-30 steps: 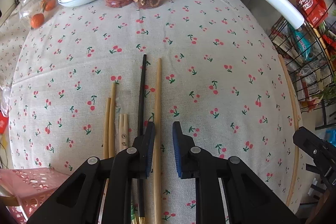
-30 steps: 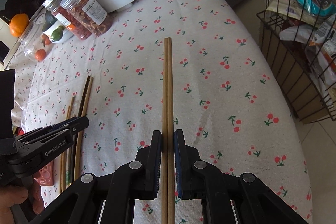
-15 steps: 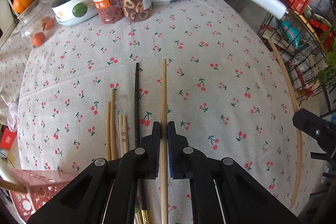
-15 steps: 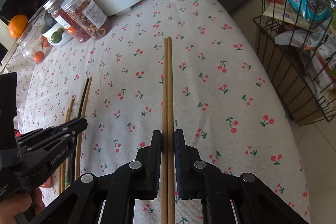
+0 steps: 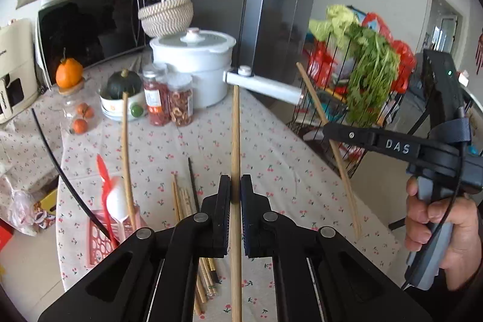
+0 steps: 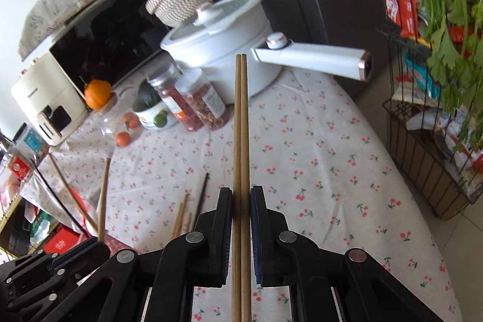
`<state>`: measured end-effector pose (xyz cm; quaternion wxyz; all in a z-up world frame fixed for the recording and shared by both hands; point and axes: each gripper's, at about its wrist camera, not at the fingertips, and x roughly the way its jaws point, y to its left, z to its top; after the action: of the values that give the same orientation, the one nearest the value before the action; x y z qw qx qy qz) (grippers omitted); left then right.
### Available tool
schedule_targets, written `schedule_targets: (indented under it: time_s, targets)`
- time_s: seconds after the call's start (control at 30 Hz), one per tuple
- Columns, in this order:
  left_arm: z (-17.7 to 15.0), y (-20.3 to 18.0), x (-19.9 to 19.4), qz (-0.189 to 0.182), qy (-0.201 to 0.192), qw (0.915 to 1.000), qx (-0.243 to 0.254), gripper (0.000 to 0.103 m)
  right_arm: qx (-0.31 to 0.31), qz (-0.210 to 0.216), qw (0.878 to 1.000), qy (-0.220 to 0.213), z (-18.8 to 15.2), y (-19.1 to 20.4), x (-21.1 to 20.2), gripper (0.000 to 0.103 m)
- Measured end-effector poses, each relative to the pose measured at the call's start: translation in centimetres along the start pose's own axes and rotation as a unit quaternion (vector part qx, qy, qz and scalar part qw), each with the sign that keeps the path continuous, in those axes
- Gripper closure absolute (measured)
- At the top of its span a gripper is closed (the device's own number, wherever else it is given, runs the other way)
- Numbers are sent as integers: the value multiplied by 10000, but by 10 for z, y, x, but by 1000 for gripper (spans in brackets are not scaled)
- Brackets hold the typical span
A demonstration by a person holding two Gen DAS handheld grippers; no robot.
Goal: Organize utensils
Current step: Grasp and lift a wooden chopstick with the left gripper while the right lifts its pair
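My left gripper (image 5: 235, 189) is shut on a single long wooden chopstick (image 5: 235, 135), lifted above the cherry-print tablecloth. My right gripper (image 6: 241, 196) is shut on a pair of wooden chopsticks (image 6: 241, 125), also raised. In the left wrist view the right gripper (image 5: 329, 130) shows from the side with its pair slanting down, a hand (image 5: 434, 216) on its grip. Several loose chopsticks (image 5: 184, 201), one of them black, lie on the cloth below. A pink utensil basket (image 5: 96, 243) at the lower left holds a white spoon, a wooden chopstick and a black one.
A white pot (image 5: 193, 59) with a long handle (image 6: 314, 61) stands at the back, two jars (image 5: 169, 101) and a bowl of fruit in front of it. A wire rack with greens (image 5: 368, 80) stands off the table's right edge. A microwave (image 5: 90, 26) sits behind.
The left jaws shut on the single chopstick and lifted it off the cloth. Both grippers rose and tilted up, so the back of the room now shows. The right grip is unchanged.
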<state>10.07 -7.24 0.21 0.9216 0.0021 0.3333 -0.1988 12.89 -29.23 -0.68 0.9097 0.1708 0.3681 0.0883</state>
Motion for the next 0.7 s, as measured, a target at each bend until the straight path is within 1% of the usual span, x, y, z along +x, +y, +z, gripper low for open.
schedule_targets:
  time_s: [0.07, 0.17, 0.23, 0.3, 0.33, 0.37, 0.4, 0.47, 0.6, 0.7]
  targets:
    - [4, 9, -27, -20, -518, 9987, -33, 96, -99, 102, 9997, -215, -1, 12, -10, 95]
    - [9, 22, -61, 102, -1333, 9910, -42, 96, -222, 218, 9986, -432, -3, 27, -18, 95]
    - [9, 34, -76, 205, -1802, 9834, -105, 96, -286, 284, 9978, -530, -4, 36, -19, 95]
    - [5, 44, -83, 361, -2335, 9716, -120, 96, -341, 328, 9971, -596, -4, 43, -19, 95]
    - [3, 49, -83, 515, -2553, 9654, -85, 96, -366, 335, 9969, -614, -4, 46, -17, 95]
    - [1, 53, -79, 748, -2669, 9608, -46, 96, -384, 334, 9967, -627, -4, 48, -15, 95]
    - [0, 59, -76, 890, -2722, 9581, -54, 96, -400, 331, 9967, -630, -4, 50, -14, 95]
    - [-2, 71, -64, 1106, -2742, 9552, -139, 96, -406, 343, 9967, -616, -3, 53, -9, 95]
    - [-8, 91, -47, 1432, -2823, 9481, -292, 96, -474, 369, 9964, -605, -2, 59, -3, 95]
    - [-10, 96, -35, 1628, -2864, 9440, -203, 96, -573, 378, 9958, -604, -1, 66, 1, 95]
